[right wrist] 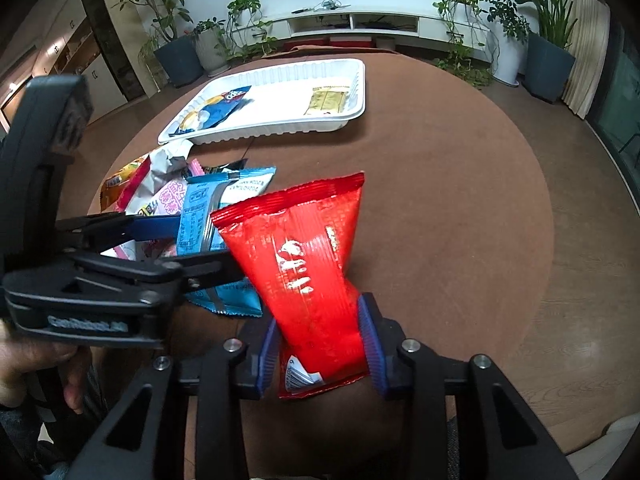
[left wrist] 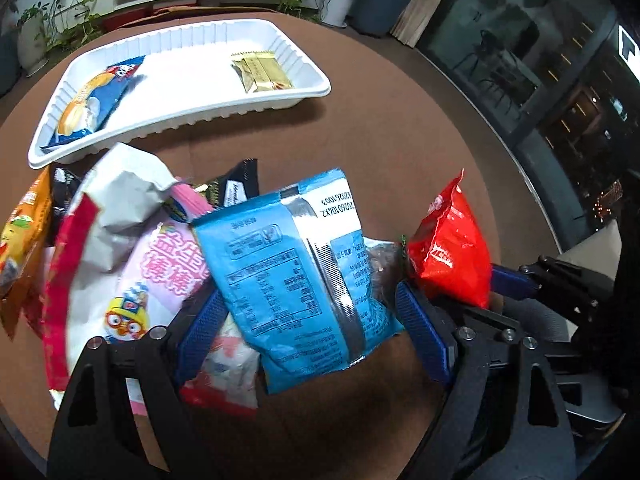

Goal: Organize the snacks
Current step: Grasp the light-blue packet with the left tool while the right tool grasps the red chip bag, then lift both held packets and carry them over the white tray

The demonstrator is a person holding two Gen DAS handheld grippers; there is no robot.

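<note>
A white tray (left wrist: 316,90) at the far side of the round brown table holds a blue snack packet (left wrist: 96,100) and a gold packet (left wrist: 262,70); the tray also shows in the right wrist view (right wrist: 280,128). My left gripper (left wrist: 310,300) is shut on a light blue packet (left wrist: 288,272) and holds it over the snack pile. My right gripper (right wrist: 320,332) is shut on a red packet (right wrist: 304,264), seen at the right in the left wrist view (left wrist: 448,248). The two grippers are close side by side.
A pile of loose snacks lies at the left: a pink cartoon packet (left wrist: 160,280), a white-and-red bag (left wrist: 108,208), an orange packet (left wrist: 20,240) and a black packet (left wrist: 236,188). Potted plants and a TV shelf stand beyond the table (right wrist: 440,180).
</note>
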